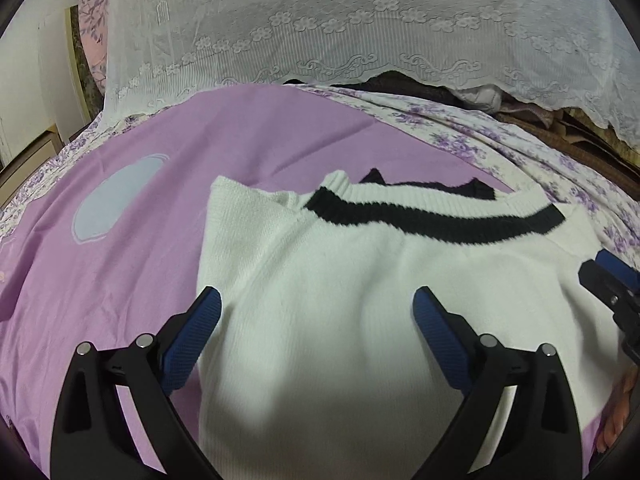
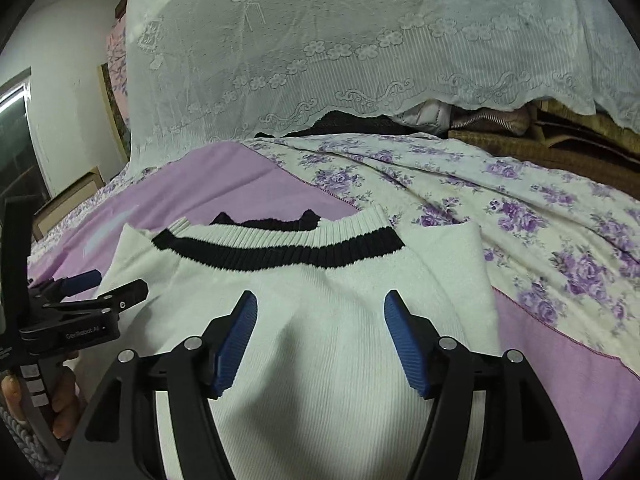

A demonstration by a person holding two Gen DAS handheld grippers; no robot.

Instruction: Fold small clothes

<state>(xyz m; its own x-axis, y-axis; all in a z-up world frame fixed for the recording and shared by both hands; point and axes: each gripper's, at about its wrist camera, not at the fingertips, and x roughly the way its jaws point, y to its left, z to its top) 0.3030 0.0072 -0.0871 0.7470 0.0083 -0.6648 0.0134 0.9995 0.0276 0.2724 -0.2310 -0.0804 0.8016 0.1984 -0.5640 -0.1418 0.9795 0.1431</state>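
White sweater (image 1: 360, 288) lies flat on the bed (image 1: 120, 272), beneath and ahead of both grippers, left (image 1: 316, 306) and right (image 2: 320, 312), fingers spread, pinching nothing.

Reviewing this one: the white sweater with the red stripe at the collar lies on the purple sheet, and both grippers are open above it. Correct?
Not quite: the stripe on the white sweater is black, not red, as the right wrist view shows. The rest holds: it lies on the purple sheet, with the left gripper and right gripper open above it.
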